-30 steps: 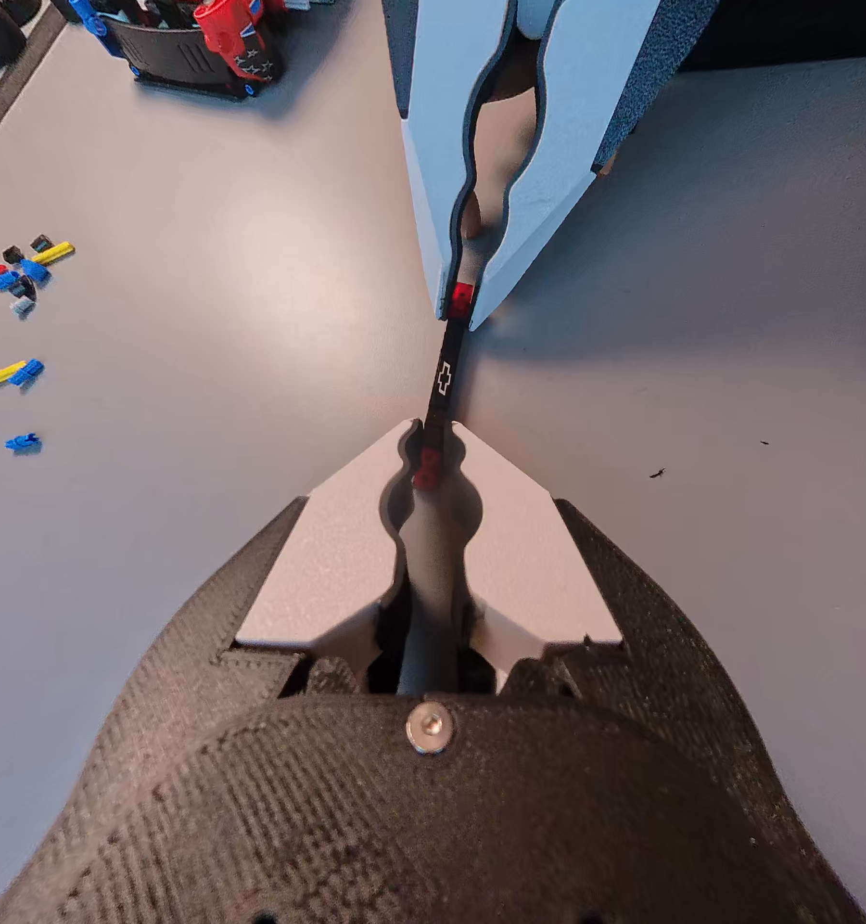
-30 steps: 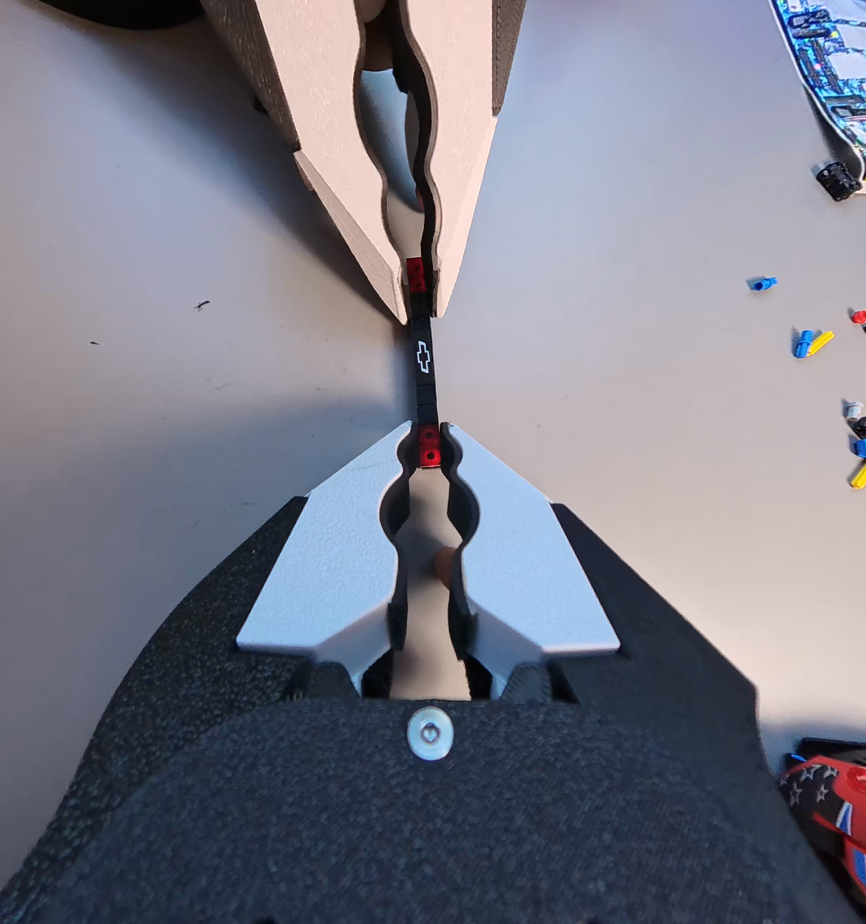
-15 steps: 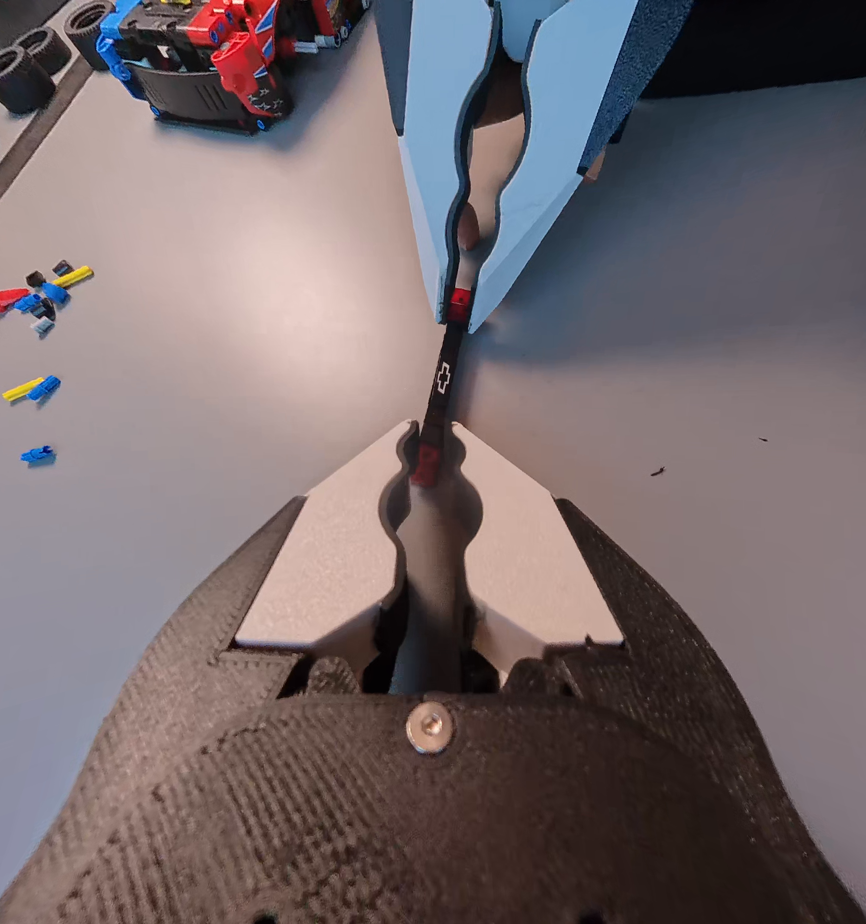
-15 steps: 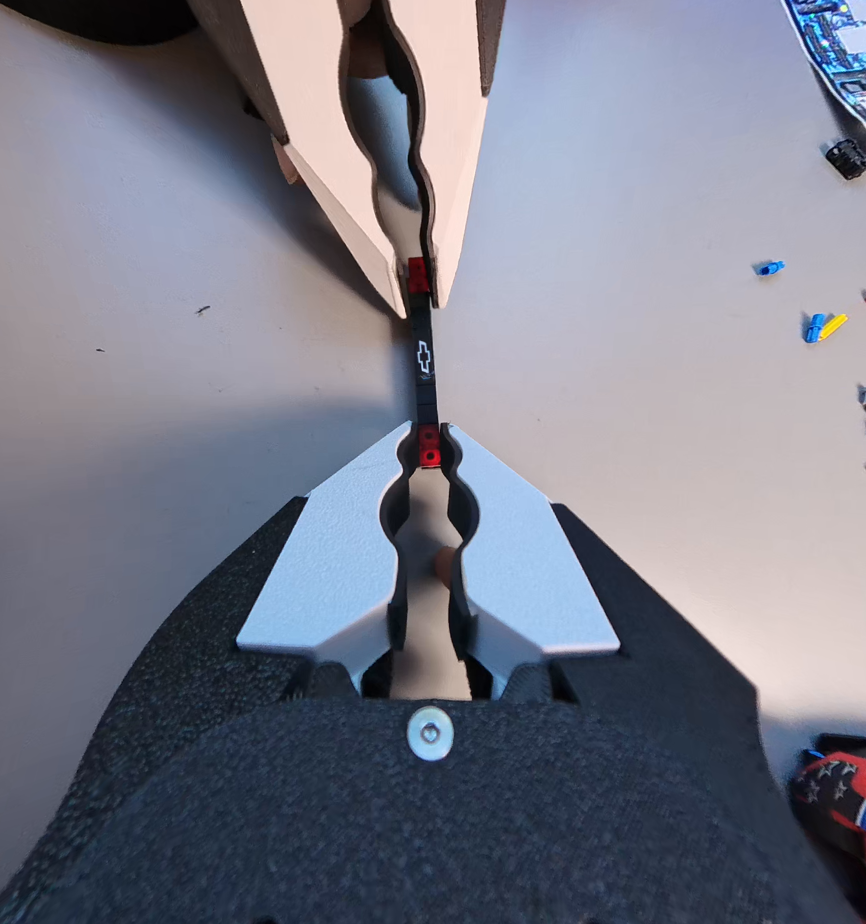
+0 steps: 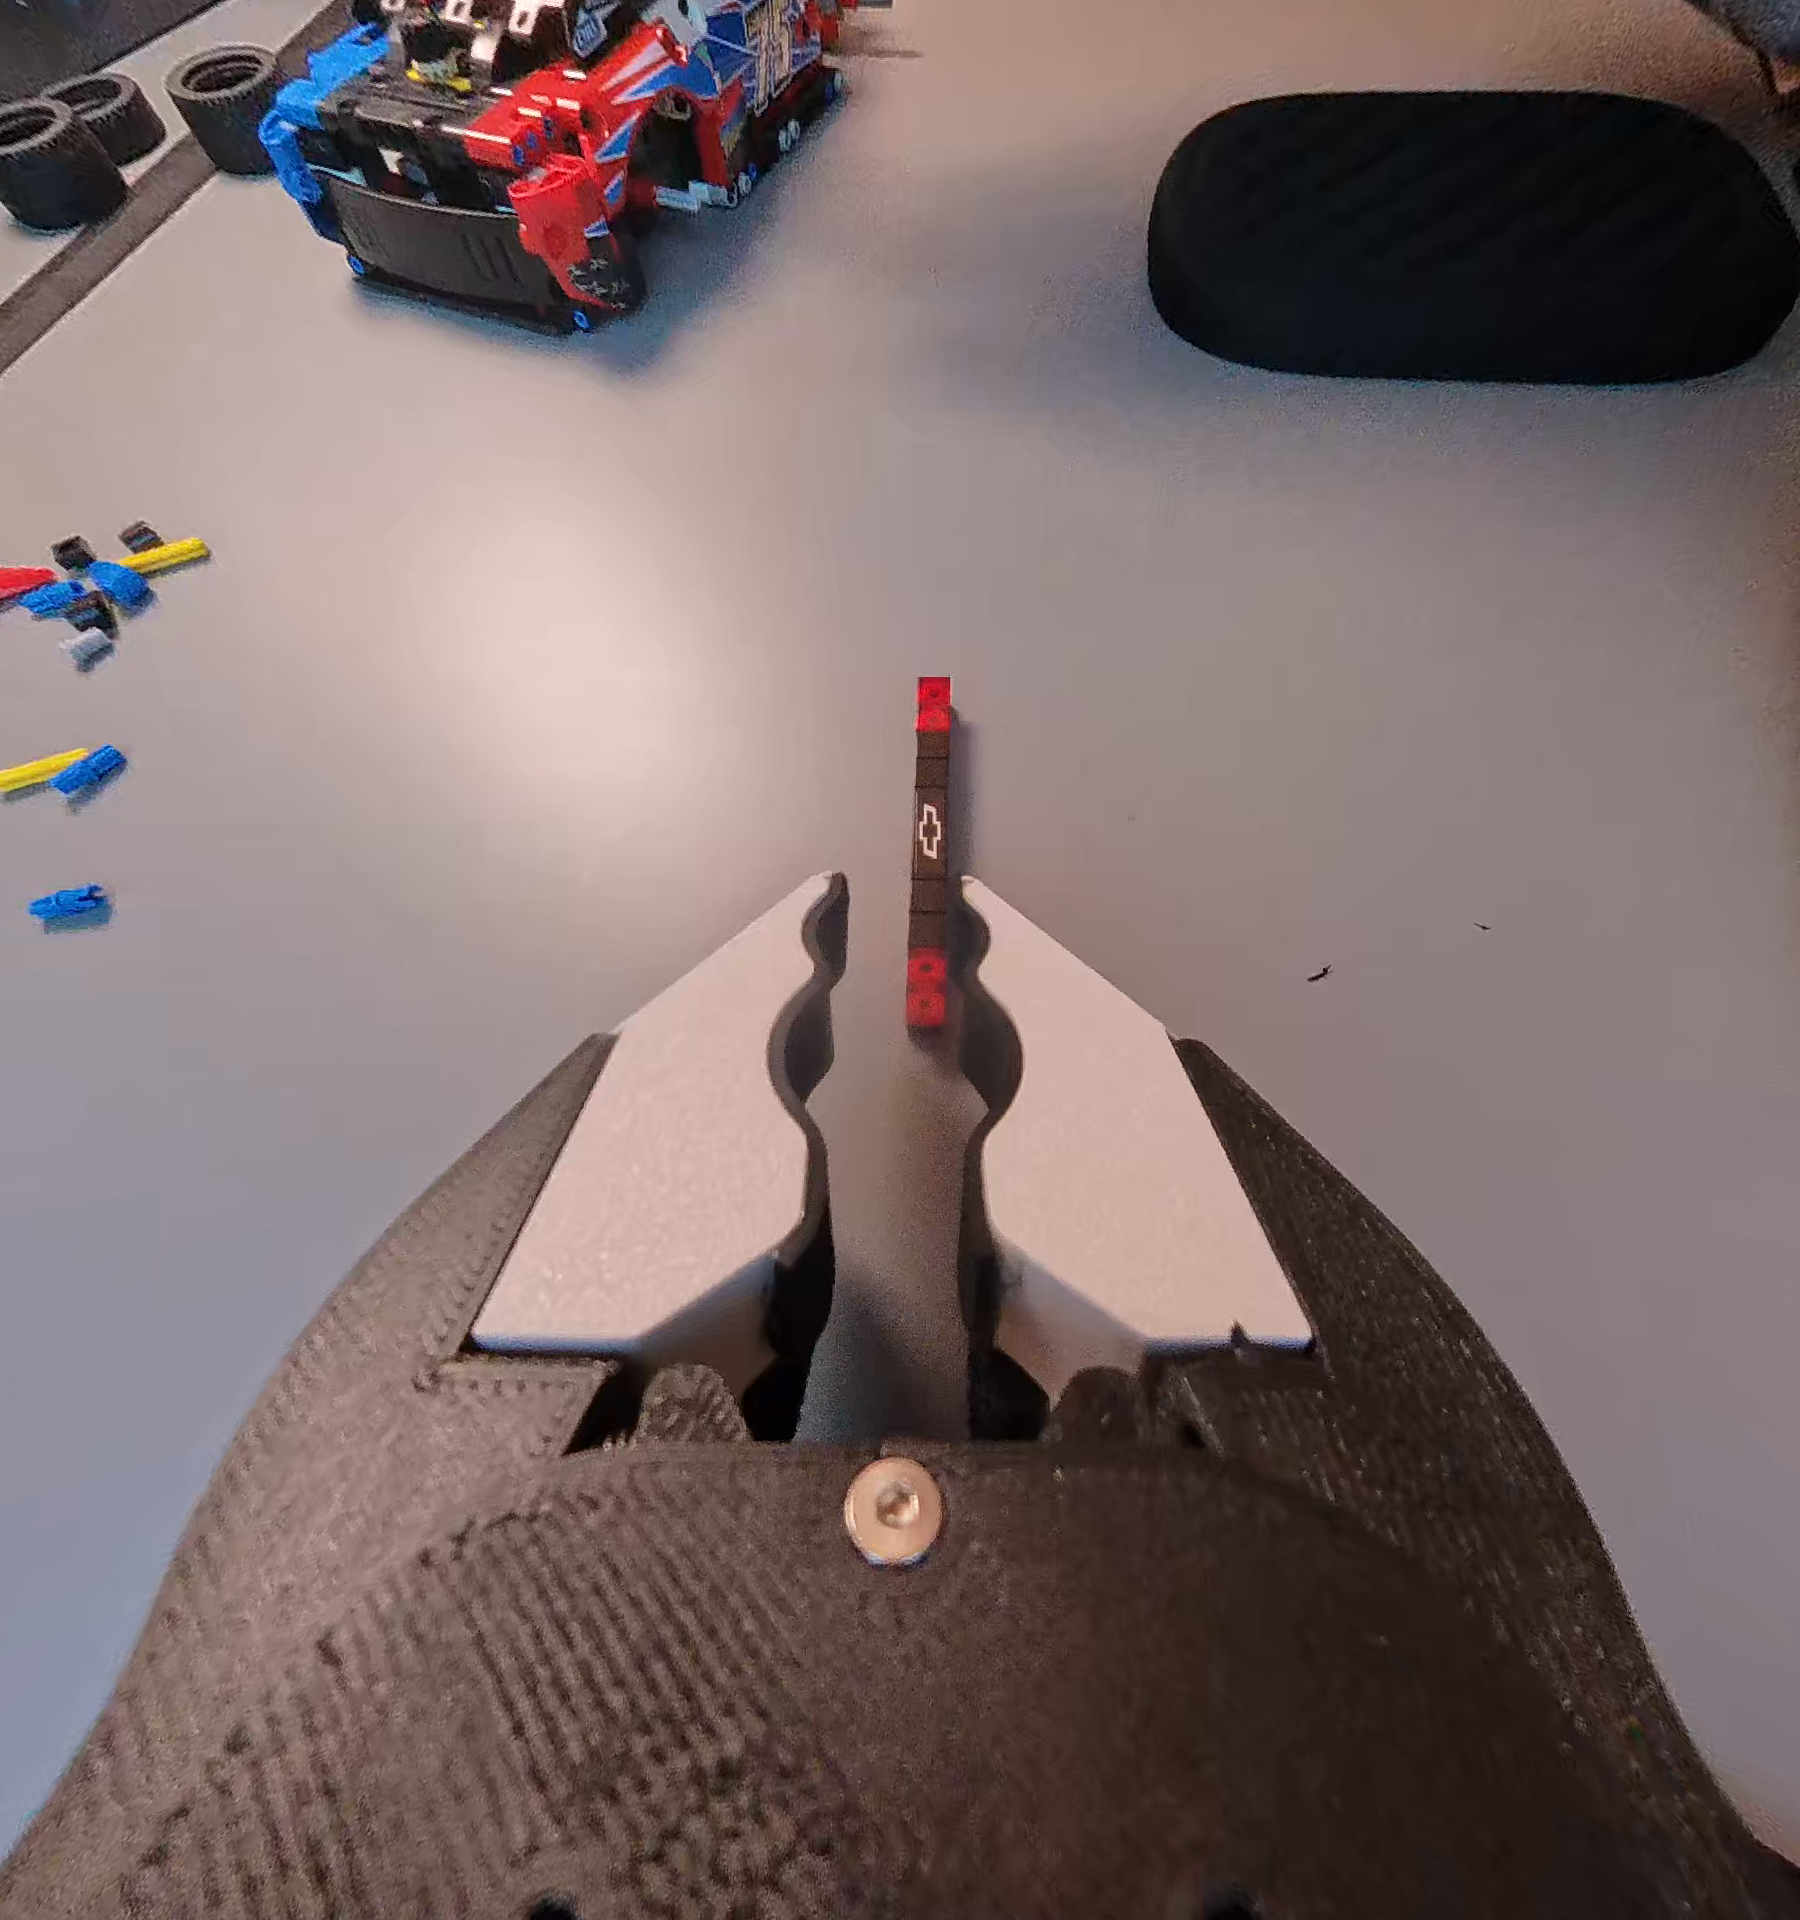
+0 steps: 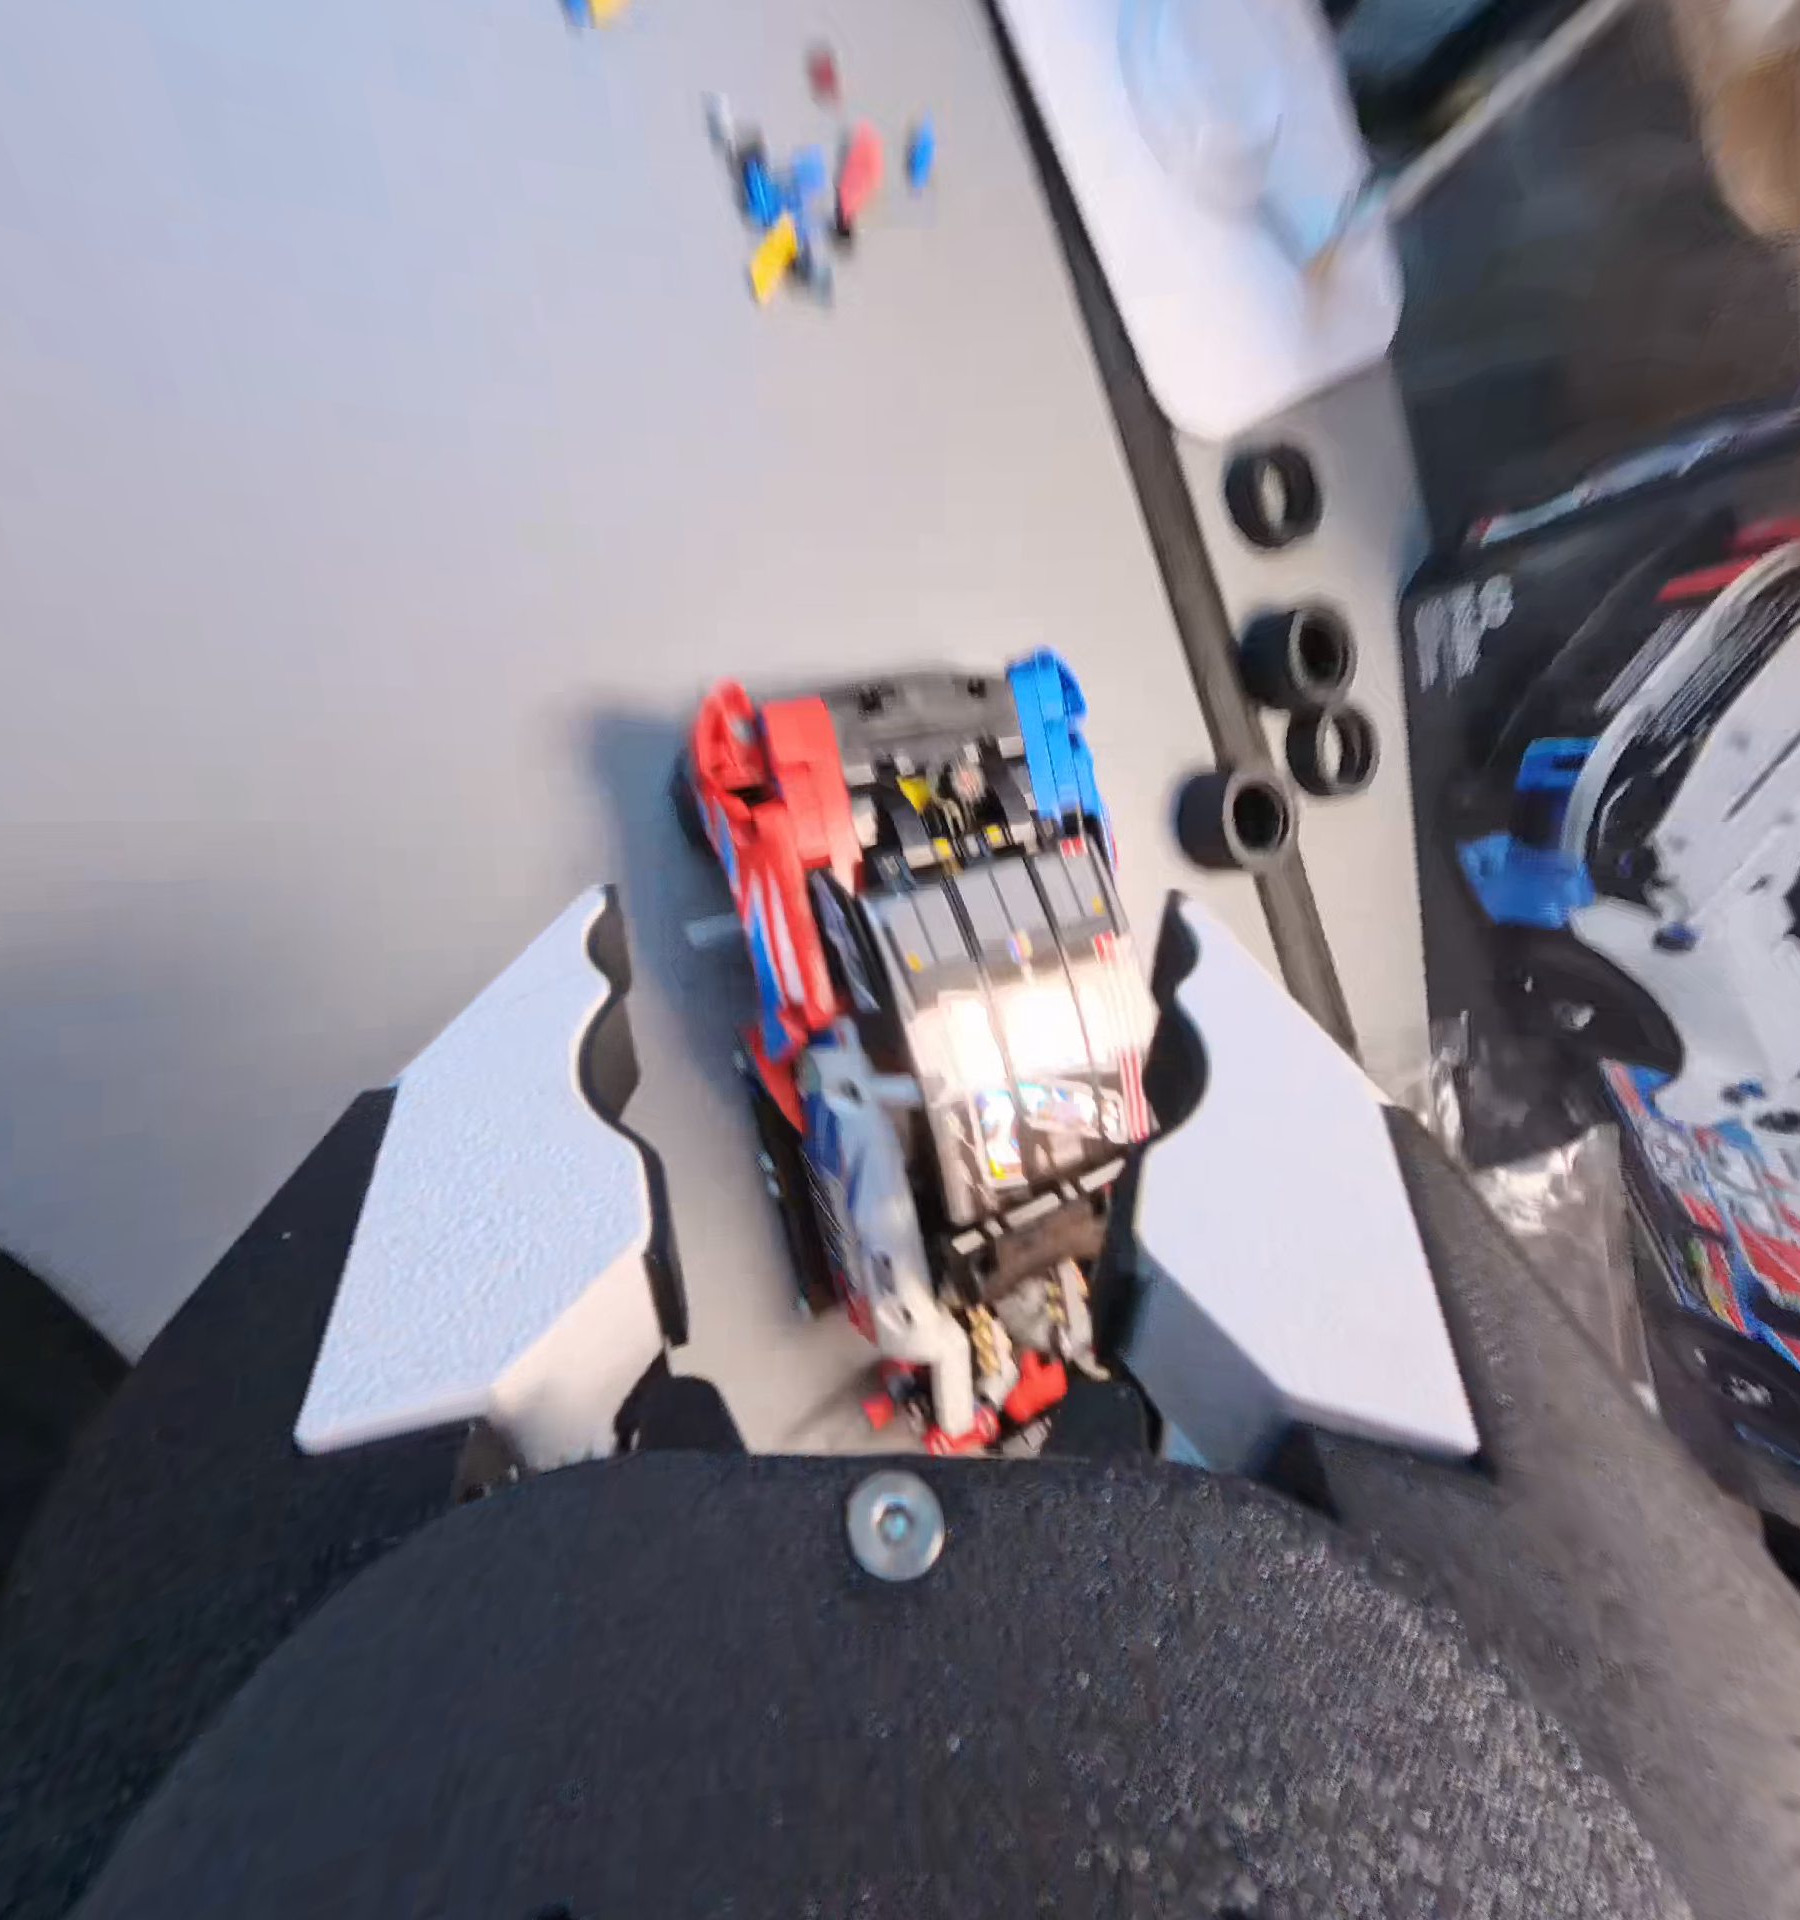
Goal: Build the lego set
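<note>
A thin black strip (image 5: 929, 844) with a red block at each end lies flat on the grey counter (image 5: 584, 665) at the centre of the left wrist view, its near red end between the tips of the left gripper (image 5: 901, 883), close beside the right-hand finger; whether it touches is unclear. That gripper stands narrowly parted, holding nothing. Smooth bare counter spreads around the strip; small blue, yellow and red loose pieces (image 5: 75, 592) lie at the left edge, and a dark oval pad (image 5: 1467, 234) sits upper right. The studded red, blue and black car model (image 5: 553, 156) stands at the upper left beside ribbed black tyres (image 5: 39, 156). In the blurred right wrist view, the right gripper (image 6: 891, 914) is spread wide and empty above the car, which fills the gap between its pale fingers; a dark seam runs just to the right.
</note>
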